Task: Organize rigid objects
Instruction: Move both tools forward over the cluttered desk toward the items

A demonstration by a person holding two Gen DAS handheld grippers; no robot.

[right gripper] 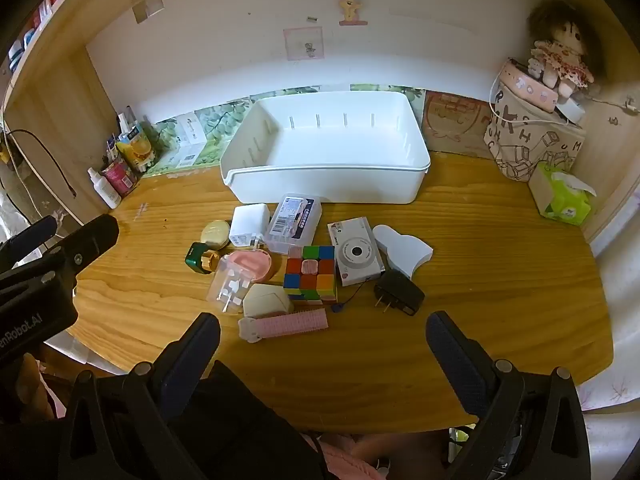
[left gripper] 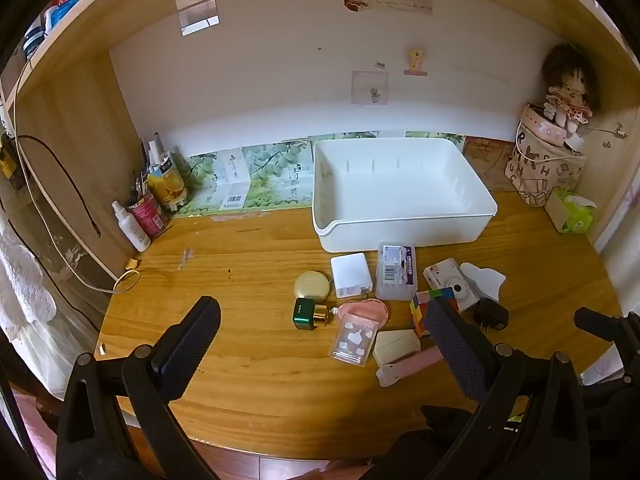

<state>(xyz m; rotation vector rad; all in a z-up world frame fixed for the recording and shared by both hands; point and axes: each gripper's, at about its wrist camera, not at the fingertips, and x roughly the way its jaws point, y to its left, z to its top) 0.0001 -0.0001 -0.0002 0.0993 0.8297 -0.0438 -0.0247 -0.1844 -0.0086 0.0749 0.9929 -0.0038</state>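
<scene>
A white bin stands empty at the back of the wooden desk. In front of it lies a cluster: white charger, clear card box, white camera, colour cube, black plug adapter, pink comb, green perfume bottle, gold round compact. My left gripper hovers open over the desk's front, left of the cluster. My right gripper hangs open just in front of the comb. Nothing sits between either pair of fingers.
A spray bottle and cans with pens crowd the back left corner. A printed bag with a doll and a green tissue pack fill the back right. A cable trails onto the left edge.
</scene>
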